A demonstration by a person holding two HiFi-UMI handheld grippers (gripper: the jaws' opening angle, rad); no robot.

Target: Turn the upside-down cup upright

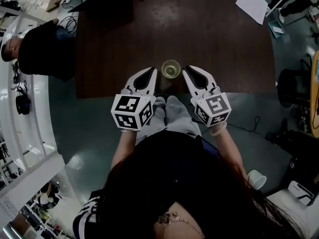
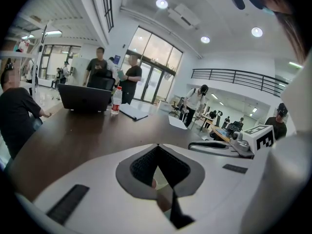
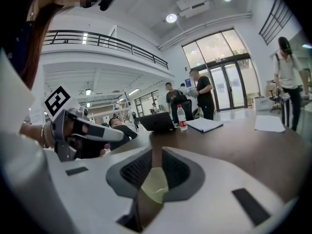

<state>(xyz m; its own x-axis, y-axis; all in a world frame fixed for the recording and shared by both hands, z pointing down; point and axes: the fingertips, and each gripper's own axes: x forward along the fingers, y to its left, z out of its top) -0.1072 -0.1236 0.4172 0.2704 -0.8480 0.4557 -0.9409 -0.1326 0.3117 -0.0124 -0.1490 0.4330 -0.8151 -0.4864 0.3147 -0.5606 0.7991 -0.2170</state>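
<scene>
A translucent yellowish cup (image 1: 171,69) stands on the dark brown table (image 1: 199,29) near its front edge; from above it shows as a ring, and which end is up I cannot tell. My left gripper (image 1: 151,72) lies just left of the cup with its jaws shut and nothing in them (image 2: 157,147). My right gripper (image 1: 188,71) lies just right of the cup, its jaws together but for a thin slit (image 3: 152,152). Through that slit the cup (image 3: 155,186) shows just beyond the tips, not gripped. Both grippers hover over the table's near edge.
At the table's far end are a laptop (image 2: 85,97), a water bottle (image 2: 116,101) and papers (image 1: 254,3). A person (image 1: 37,49) sits at the table's left side, and others stand behind. A paper cup (image 1: 256,179) lies on the floor at my right.
</scene>
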